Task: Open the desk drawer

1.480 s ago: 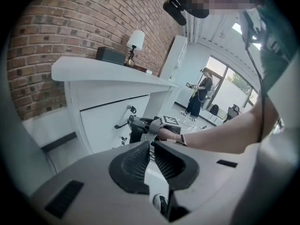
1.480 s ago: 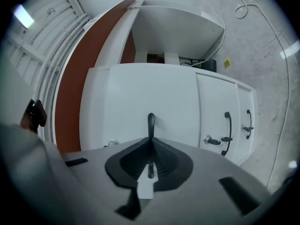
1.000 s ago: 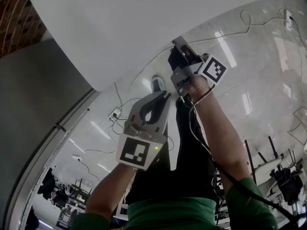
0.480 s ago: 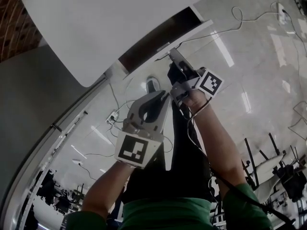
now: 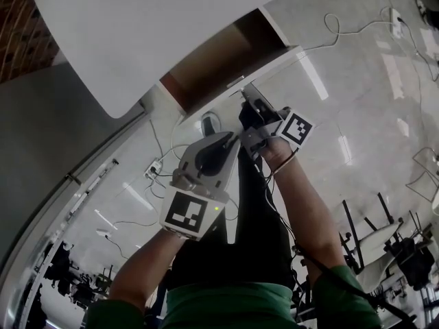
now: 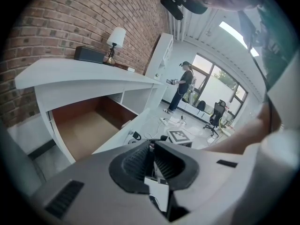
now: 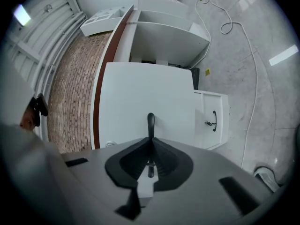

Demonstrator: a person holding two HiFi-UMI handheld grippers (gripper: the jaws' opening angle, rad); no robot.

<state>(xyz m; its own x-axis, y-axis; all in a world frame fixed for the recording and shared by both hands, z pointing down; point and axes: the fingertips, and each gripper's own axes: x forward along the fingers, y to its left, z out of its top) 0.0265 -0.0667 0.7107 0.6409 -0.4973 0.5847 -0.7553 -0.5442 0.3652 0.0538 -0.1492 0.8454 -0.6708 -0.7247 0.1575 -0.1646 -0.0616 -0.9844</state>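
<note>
The white desk (image 5: 151,40) has its drawer (image 5: 216,60) pulled out, and the brown inside shows. My right gripper (image 5: 248,101) is at the white drawer front (image 7: 145,93), shut on the dark handle (image 7: 150,121), which stands up between the pads. My left gripper (image 5: 230,138) hangs a little below and to the left of it, shut with nothing in it, apart from the drawer. In the left gripper view the open drawer (image 6: 86,128) lies beyond the closed jaws, under the desk top (image 6: 93,74).
A lamp (image 6: 115,37) and a dark box (image 6: 89,54) stand on the desk by the brick wall. A white cabinet door with a handle (image 7: 214,121) is beside the drawer. Cables (image 5: 336,26) run over the glossy floor. A person (image 6: 183,86) and an office chair (image 6: 216,116) are far off.
The drawer has slid out from under the desk top, from hidden to well open. The right gripper came back with the handle, and the left gripper moved back too.
</note>
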